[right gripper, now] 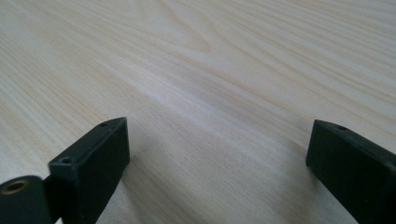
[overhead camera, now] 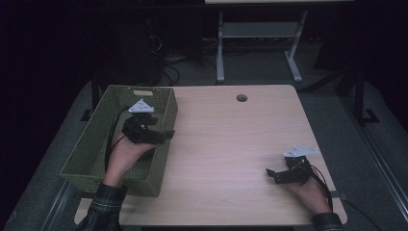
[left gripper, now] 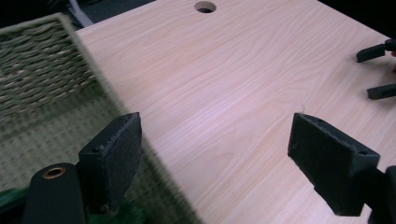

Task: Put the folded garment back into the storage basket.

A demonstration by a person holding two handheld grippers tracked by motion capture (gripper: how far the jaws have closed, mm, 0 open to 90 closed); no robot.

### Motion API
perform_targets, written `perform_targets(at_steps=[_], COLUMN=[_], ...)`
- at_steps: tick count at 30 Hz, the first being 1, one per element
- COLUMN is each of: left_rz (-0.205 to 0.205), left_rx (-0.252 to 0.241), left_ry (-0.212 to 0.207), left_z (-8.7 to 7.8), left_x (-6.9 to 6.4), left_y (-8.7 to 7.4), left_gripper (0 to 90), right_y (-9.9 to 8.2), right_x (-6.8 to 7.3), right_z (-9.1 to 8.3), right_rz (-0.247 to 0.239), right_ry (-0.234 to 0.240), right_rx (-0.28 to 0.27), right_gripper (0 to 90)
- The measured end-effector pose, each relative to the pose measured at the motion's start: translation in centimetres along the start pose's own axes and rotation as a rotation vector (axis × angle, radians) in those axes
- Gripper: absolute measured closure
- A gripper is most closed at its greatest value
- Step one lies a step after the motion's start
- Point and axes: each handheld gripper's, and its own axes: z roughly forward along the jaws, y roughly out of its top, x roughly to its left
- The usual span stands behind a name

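Observation:
A green woven basket (overhead camera: pixel 86 139) stands on the left part of the light wood table (overhead camera: pixel 226 139). My left gripper (overhead camera: pixel 169 135) hovers above the basket's right wall, pointing right toward the tabletop. In the left gripper view its jaws (left gripper: pixel 217 126) stand wide open with nothing between them, straddling the basket (left gripper: pixel 42 60) rim and bare wood. My right gripper (overhead camera: pixel 270 175) rests low near the table's front right corner, pointing left. Its jaws (right gripper: pixel 219 128) are open over bare wood, and the gripper (left gripper: pixel 377 71) also appears far off in the left gripper view.
A round cable hole (overhead camera: pixel 241 98) sits near the table's far edge. Behind the table stand the white legs of another table (overhead camera: pixel 220 48) and cables (overhead camera: pixel 168 67) on the dark floor. Plaid sleeves (overhead camera: pixel 108 202) enter from the bottom.

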Motion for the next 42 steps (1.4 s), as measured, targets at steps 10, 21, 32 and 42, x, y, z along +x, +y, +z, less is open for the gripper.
perform_targets(at_steps=[10, 21, 32, 42], left_rz=[0.03, 0.061, 0.091, 0.101], left_rx=[-0.001, 0.011, 0.031, 0.046], left_ry=[-0.041, -0.084, -0.084, -0.057], left_z=[2.3, 5.6, 9.7, 12.3], left_x=[-3.0, -5.8, -8.0, -8.3], left_y=[0.9, 0.8, -1.1, -3.9], left_gripper=[17.2, 17.2, 16.0, 15.8], right_y=[0.0, 0.0, 0.0, 0.0], right_x=[0.0, 0.0, 0.0, 0.0], right_z=[0.1, 0.1, 0.1, 0.1], right_rz=[0.008, 0.009, 0.007, 0.004], right_ry=[-0.006, -0.006, -0.006, -0.005], right_rx=[0.011, 0.011, 0.01, 0.011], right_gripper=[2.1, 2.1, 2.1, 2.1])
